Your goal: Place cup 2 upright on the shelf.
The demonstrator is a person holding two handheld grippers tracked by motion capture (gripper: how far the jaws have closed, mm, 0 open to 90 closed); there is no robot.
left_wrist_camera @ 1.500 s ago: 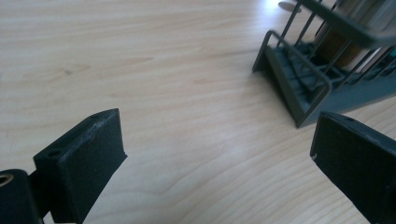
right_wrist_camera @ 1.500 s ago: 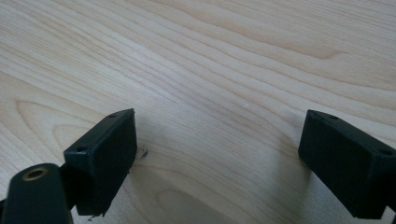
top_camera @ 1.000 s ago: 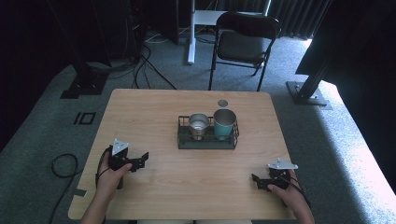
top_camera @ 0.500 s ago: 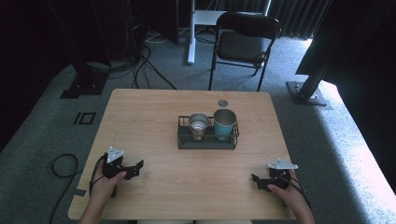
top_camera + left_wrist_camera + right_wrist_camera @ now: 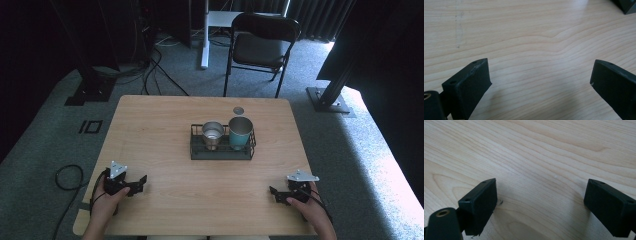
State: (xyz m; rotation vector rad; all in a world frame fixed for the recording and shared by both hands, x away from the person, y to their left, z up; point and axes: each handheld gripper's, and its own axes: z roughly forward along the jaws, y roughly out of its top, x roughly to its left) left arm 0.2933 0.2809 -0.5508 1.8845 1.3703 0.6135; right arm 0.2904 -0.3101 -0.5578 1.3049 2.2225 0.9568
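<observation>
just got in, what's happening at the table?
A person holds a tool in each hand at the near edge of the wooden table. The left tool and right tool are both open and grip nothing, low over bare wood. A silver cup and a teal cup stand upright in a black wire basket at the table's middle, untouched.

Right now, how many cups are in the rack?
2: a steel cup in the left part of the rack, and a teal cup touching it on the right. None seems hidden.
</observation>
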